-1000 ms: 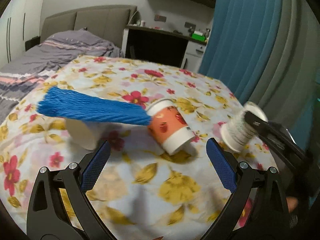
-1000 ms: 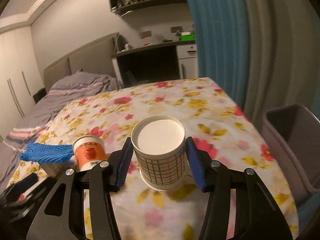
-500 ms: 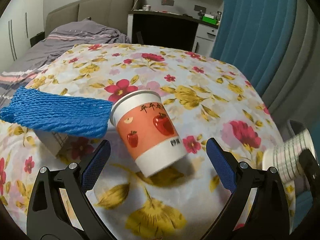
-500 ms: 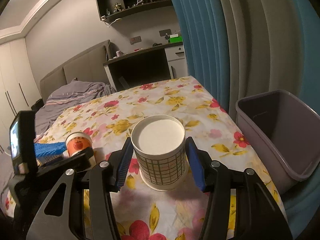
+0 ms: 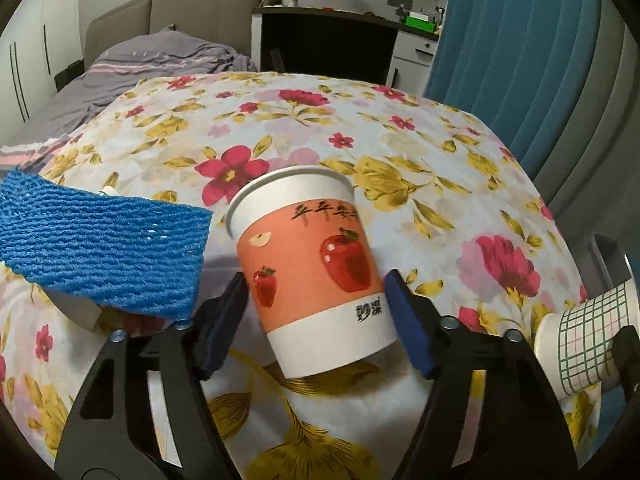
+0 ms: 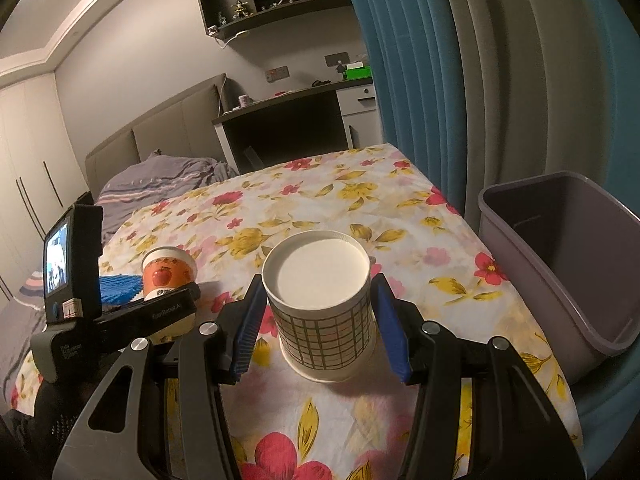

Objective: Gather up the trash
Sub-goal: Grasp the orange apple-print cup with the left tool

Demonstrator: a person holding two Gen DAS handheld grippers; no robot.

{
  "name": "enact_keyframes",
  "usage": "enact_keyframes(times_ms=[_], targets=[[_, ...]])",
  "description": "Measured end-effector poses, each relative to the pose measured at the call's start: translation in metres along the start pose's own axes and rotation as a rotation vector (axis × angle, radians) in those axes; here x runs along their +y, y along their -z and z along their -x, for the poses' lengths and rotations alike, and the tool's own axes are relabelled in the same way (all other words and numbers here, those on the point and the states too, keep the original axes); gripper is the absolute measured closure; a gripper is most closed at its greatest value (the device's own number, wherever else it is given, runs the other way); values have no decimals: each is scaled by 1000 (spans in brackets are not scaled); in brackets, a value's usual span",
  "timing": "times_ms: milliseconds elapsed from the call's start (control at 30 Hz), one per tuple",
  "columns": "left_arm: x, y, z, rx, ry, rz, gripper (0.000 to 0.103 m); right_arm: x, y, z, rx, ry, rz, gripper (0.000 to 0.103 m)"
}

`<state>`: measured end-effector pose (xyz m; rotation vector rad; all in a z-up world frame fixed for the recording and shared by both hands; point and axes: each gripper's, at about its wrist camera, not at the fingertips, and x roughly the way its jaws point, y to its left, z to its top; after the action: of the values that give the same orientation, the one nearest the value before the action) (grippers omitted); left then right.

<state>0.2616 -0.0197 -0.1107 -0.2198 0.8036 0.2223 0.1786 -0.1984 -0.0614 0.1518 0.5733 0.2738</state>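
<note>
Advanced since the earlier frame, left claw [image 5: 316, 312] now straddles the upright apple cup [image 5: 308, 272], jaws closing, contact perhaps unmade; right claw [image 6: 316, 320] holds the grid cup [image 6: 320, 300].

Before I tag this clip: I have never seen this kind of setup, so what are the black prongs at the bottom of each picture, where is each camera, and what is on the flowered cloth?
No robot arm here: a person holds a two-finger tool in each hand, and a wide-angle camera on each looks out along its fingers. The prongs are those fingers.

In the left view, the left tool is closing around an apple-print paper cup standing on the flowered cloth; whether the pads touch it yet is unclear. A blue mesh sleeve lies beside it over something white.

In the right view, the right tool grips a checked paper cup, its base turned toward the camera. A grey bin stands past the cloth's right edge.
</note>
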Motion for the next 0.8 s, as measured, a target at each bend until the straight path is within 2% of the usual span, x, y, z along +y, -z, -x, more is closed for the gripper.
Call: enact_keyframes(times_ms=[200, 400, 800], targets=[[-4, 4, 8, -20, 41, -17, 38, 0, 1, 2, -5, -1, 3, 50], [-18, 14, 32, -49, 136, -54, 38, -3, 1, 10, -15, 3, 2, 50], [-52, 33, 76, -102, 268, -132, 38, -20, -1, 40, -55, 35, -4, 50]])
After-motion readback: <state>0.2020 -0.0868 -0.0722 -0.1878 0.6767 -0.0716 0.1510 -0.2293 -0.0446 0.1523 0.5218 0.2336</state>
